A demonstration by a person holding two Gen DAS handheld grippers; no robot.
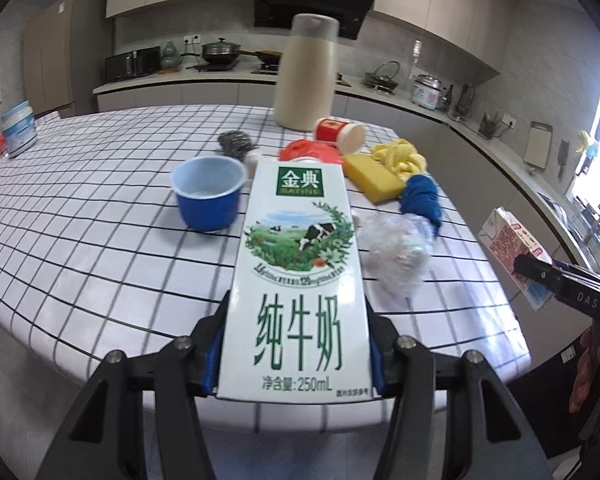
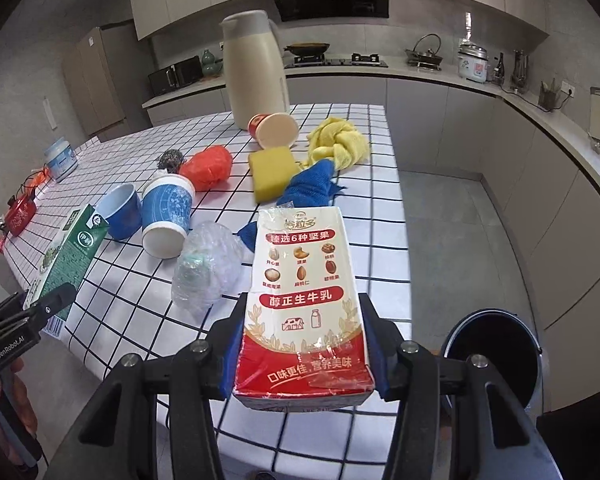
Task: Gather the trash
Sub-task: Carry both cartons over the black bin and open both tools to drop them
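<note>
Green-and-white milk carton (image 1: 296,280) sits clamped lengthwise in the left claw (image 1: 296,344), the red nut-milk carton (image 2: 306,300) likewise in the right claw (image 2: 304,344), nearer the black bin (image 2: 494,360).

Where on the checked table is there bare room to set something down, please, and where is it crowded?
The checked table is bare between the white jar at its far left edge and the blue cup, and along the near edge. It is crowded from the cream jug forward: red cup, yellow sponge, cloths, crumpled plastic.
</note>
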